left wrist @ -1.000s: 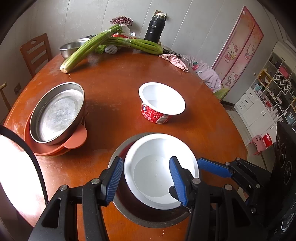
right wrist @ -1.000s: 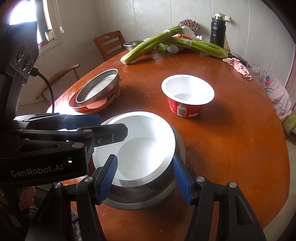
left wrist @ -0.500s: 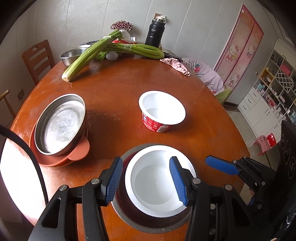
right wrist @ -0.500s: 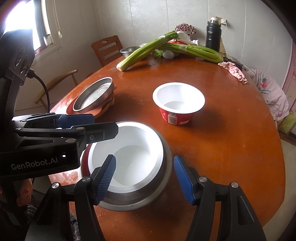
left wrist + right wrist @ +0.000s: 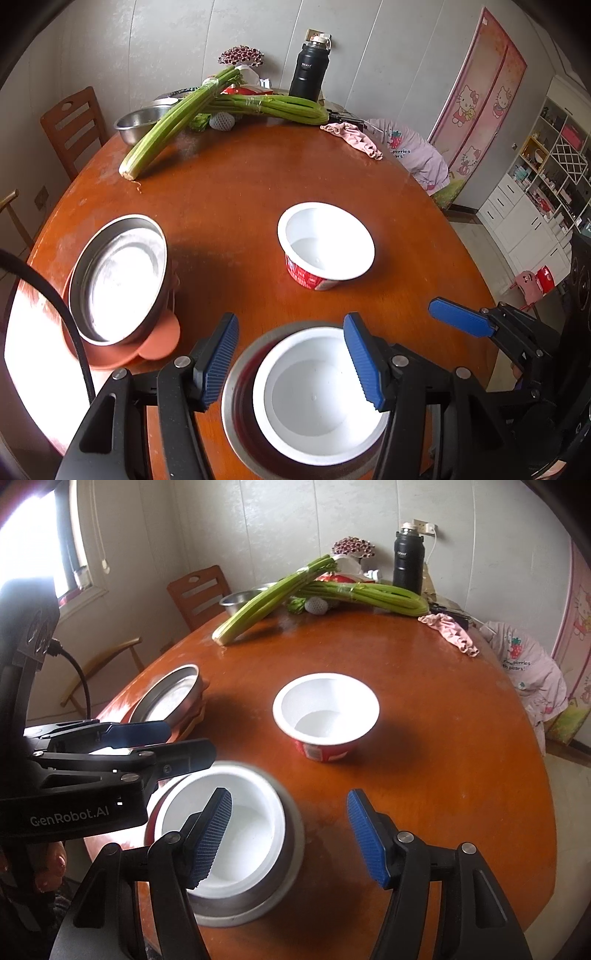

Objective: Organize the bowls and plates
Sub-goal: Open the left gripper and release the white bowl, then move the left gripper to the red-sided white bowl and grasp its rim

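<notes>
On a round wooden table [image 5: 240, 192], a shallow steel pan [image 5: 118, 278] sits at the left, nested on a salmon-coloured plate [image 5: 155, 343] whose rim and tab stick out beneath it. Its dull metal floor catches the window light.

At the near edge, a white plastic bowl [image 5: 314, 398] rests inside a wider steel bowl [image 5: 236, 391], a sliver of the cup's red outer wall showing on its left. The left gripper [image 5: 291, 363] hangs above this pair with its blue-padded jaws spread wide, gripping nothing; the pads straddle the white bowl's rim without visibly touching it.

Farther in, right of centre, a second white bowl [image 5: 325, 236] with a red printed wall stands alone and upright, well apart from the nested pair.

The right gripper [image 5: 290, 838] is also wide open and empty, poised over bare table just right of the steel bowl [image 5: 291, 834], its left pad overlapping the inner bowl [image 5: 236, 834] in the right wrist view. From the same camera the lone bowl [image 5: 327, 709] lies ahead.

At the far side lie celery stalks [image 5: 177, 122], another steel bowl [image 5: 136, 123], a black flask [image 5: 308, 72] and a pink cloth [image 5: 351, 138].
</notes>
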